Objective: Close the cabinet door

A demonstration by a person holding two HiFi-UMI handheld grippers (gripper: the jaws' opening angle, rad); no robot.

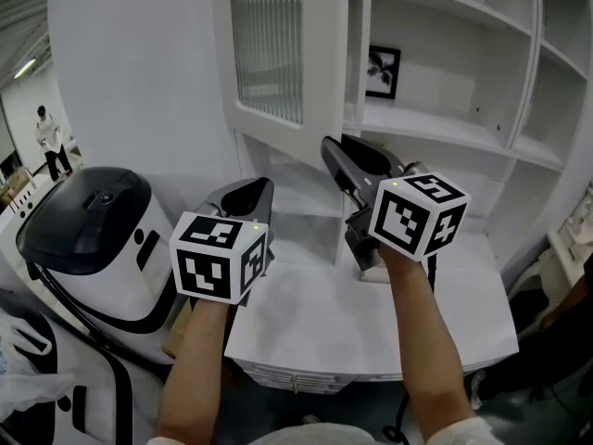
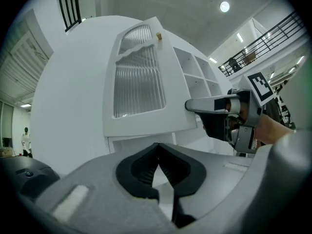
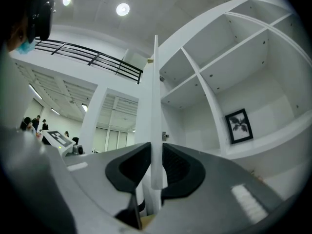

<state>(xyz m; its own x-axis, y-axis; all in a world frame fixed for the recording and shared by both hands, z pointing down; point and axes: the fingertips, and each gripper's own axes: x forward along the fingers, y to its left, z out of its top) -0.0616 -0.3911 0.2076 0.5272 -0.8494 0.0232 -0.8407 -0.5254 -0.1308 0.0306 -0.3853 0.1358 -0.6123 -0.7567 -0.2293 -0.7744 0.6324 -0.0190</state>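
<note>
**Pinching the open cabinet door by its free edge**

Grips the cabinet door (image 1: pixel 278 54) with the right gripper (image 3: pixel 156 155): jaws closed on the door's thin white edge, one pad against each face. Shows up along those jaws as a narrow upright strip rising straight out of the grip. Stands swung well out from the cabinet (image 1: pixel 445 109), leaving the white shelves uncovered. Carries a ribbed glass panel (image 2: pixel 138 72) in its upper part and a small knob (image 2: pixel 159 35) near the top corner. Takes the right gripper low on its free edge, close to the bottom corner, as the head view and the left gripper view both show.

Holds the left gripper (image 2: pixel 157 147) roughly level in front of the door's outer face, clear of it, jaws shut tip to tip with nothing between them. Sits to the left of the right gripper, near it but not touching, each with its marker cube (image 1: pixel 220 255) turned toward the head camera above a bare forearm.

Shows a framed picture (image 1: pixel 383 71) upright against the back of one shelf. Places a white desk (image 1: pixel 371 332) under both grippers, in front of the cabinet. Sets a white machine (image 1: pixel 88 221) with a dark domed top beside the desk at the left. Leaves a person (image 1: pixel 51 142) standing far off in the background, at the left edge.
</note>
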